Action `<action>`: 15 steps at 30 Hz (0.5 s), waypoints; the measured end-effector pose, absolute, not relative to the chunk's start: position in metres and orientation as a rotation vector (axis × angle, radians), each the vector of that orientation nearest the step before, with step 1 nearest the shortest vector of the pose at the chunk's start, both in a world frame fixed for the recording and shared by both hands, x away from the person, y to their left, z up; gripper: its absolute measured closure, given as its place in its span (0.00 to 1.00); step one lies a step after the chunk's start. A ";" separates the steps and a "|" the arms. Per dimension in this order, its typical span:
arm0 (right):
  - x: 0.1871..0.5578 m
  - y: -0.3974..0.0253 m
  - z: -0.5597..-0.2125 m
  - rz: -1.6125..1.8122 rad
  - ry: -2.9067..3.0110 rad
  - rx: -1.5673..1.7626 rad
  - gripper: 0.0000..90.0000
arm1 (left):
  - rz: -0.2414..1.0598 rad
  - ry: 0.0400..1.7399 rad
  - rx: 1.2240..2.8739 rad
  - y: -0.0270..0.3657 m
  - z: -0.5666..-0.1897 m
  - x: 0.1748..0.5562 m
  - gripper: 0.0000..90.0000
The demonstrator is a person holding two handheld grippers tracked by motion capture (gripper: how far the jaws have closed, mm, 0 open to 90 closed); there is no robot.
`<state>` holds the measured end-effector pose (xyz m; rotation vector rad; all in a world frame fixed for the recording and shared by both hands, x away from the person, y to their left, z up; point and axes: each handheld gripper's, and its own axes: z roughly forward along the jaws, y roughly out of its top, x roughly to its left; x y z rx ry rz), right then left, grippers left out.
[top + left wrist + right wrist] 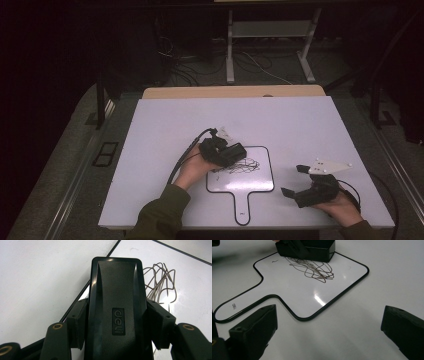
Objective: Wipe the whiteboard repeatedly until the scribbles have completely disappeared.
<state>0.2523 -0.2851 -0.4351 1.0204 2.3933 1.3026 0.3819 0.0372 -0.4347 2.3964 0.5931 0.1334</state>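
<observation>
A: so what's the surface here?

B: white table (160, 130), with a tan wood strip (235, 91) along the far edge.

A: anything lying on it?

B: one small paddle-shaped whiteboard (260, 182) with a black rim, flat near the front edge, handle toward the person. There's a dark scribble (313, 268) on its upper part.

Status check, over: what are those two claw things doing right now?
Left gripper shut on black eraser, at scribble on paddle whiteboard. Right gripper open, idle on table. Nothing in the way.
</observation>
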 end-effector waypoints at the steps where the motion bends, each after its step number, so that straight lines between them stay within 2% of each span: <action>1: 0.252 -0.285 -0.435 1.303 2.393 1.019 0.00 | 0.127 0.597 2.392 0.037 -0.435 0.382 0.43; 15: 0.252 -0.284 -0.435 1.300 2.394 1.014 0.00 | 0.107 0.590 2.387 0.036 -0.436 0.380 0.43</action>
